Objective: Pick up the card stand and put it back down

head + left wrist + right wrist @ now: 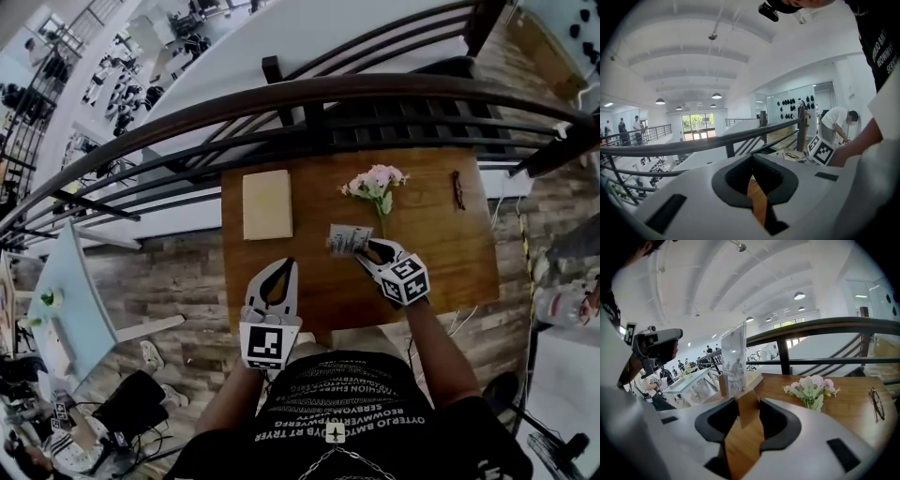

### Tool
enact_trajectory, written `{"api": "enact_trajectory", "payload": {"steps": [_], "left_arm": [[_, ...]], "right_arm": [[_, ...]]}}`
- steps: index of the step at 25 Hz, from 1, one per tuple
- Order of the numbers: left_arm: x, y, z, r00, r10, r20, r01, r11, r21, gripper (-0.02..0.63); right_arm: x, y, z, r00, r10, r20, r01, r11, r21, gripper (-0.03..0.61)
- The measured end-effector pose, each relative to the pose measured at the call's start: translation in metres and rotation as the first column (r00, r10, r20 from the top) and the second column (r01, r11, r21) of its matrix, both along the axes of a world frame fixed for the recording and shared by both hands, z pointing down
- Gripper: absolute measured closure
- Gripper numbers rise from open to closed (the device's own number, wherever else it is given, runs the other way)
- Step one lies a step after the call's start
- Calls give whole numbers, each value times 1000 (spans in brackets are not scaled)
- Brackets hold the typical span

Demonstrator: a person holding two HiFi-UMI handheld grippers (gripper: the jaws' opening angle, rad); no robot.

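The card stand [345, 240] is a clear upright card [734, 359] on a small wooden base [746, 411]. My right gripper [367, 249] is shut on that base, just right of the card, over the middle of the wooden table [441, 253]. Seen from the right gripper view, the base sits between the jaws [747, 401]. Whether the base touches the table is unclear. My left gripper [287, 266] hovers near the table's front edge, left of the stand, its fingertips together and holding nothing [752, 161].
A pale rectangular pad [267, 203] lies at the table's back left. Pink flowers [377, 180] lie behind the stand, and a pair of glasses [457, 189] at the back right. A dark railing [309, 98] runs along the table's far side.
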State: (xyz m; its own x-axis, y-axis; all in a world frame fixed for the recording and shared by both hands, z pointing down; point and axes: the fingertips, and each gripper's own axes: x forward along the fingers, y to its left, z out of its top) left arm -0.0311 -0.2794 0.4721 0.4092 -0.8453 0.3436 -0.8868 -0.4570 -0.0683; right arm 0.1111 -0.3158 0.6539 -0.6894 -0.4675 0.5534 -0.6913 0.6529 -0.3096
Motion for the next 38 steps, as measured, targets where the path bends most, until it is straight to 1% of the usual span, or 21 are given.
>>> {"api": "enact_trajectory", "payload": {"steps": [6, 12, 15, 25, 38], "left_arm": [[8, -11, 2, 1000, -24, -6, 24, 1000, 2, 591], [18, -19, 7, 1000, -25, -9, 25, 1000, 8, 591], [19, -21, 11, 999, -34, -7, 34, 999, -5, 591], [8, -15, 25, 997, -64, 41, 66, 996, -53, 591], [-5, -6, 30, 996, -66, 64, 70, 995, -71, 591]], "right_arm": [[8, -8, 30, 1000, -18, -24, 18, 1000, -11, 417], [14, -13, 59, 999, -38, -39, 37, 999, -33, 417], [17, -15, 75, 998, -51, -39, 49, 997, -52, 417], [16, -17, 117, 994, -92, -59, 88, 993, -76, 417], [4, -16, 146, 991, -106, -84, 100, 992, -71, 417]]}}
